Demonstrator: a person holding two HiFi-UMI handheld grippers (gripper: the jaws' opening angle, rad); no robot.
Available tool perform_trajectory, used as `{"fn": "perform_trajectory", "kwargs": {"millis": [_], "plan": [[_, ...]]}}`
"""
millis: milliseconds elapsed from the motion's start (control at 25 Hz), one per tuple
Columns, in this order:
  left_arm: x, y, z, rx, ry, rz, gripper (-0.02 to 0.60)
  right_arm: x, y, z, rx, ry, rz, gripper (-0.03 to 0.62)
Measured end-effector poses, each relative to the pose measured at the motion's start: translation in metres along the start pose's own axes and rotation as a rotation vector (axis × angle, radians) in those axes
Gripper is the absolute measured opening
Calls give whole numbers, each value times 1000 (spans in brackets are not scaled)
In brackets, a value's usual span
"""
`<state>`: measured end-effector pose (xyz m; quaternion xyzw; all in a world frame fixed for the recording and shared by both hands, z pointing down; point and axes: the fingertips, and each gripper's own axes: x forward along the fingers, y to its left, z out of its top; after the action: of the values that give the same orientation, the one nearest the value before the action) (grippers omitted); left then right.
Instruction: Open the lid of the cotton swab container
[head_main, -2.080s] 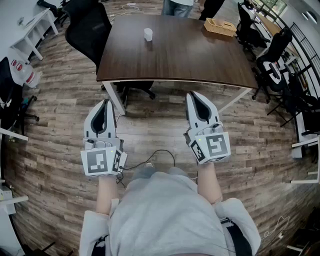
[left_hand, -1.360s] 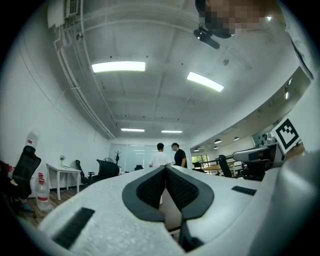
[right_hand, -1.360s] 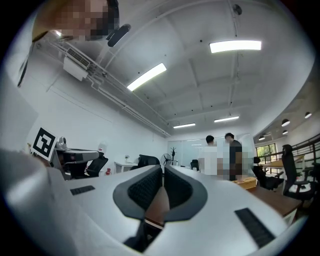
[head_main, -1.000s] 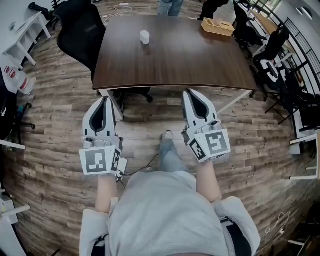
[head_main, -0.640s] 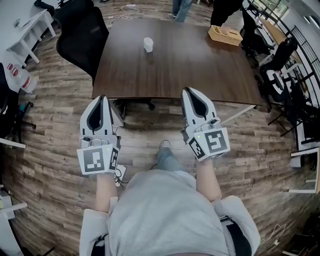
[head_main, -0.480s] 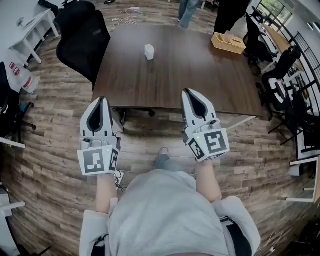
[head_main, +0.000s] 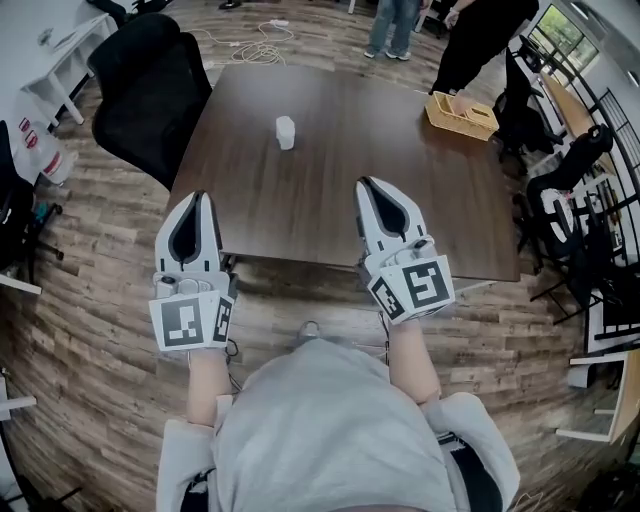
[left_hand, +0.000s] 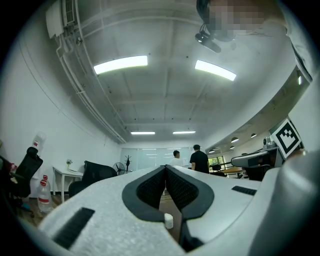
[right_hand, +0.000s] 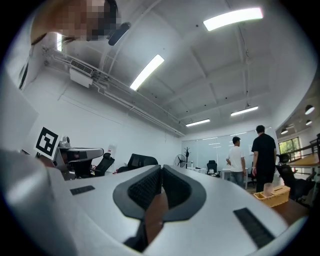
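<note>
The cotton swab container (head_main: 285, 132) is seen standing upright on the dark worktop (head_main: 330, 200), with its lid on. The task is judged as not yet begun. Both claws are held well apart from the container, on the person's side of it. The left claw (head_main: 198, 197) is pressed together with nothing in it, and in the left gripper view the container (left_hand: 168, 220) is only glimpsed far beyond the closed jaws. The right claw (head_main: 364, 184) is likewise closed and empty. A wicker basket (head_main: 461, 113) is placed far to the right of the container, and a black chair (head_main: 150, 75) to its left.

Some risks can be expected. The container looks small and light, so it may be tipped or pushed away if it is reached with the jaws not opened in time. If the lid is pulled while the body is not held, the whole container may be lifted — and the swabs spilled.
</note>
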<state>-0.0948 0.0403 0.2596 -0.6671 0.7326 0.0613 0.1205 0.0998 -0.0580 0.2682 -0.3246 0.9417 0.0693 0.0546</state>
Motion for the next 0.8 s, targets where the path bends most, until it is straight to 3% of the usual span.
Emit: {"fn": "perform_trajectory", "kwargs": {"millis": [400,800], "plan": [[44,-27,-14,29,19,33,9,21,-51,-24,41,7,44,18],[75,-17,-35,31,57,41,9,44,-71,-56,91,76,15,18]]}}
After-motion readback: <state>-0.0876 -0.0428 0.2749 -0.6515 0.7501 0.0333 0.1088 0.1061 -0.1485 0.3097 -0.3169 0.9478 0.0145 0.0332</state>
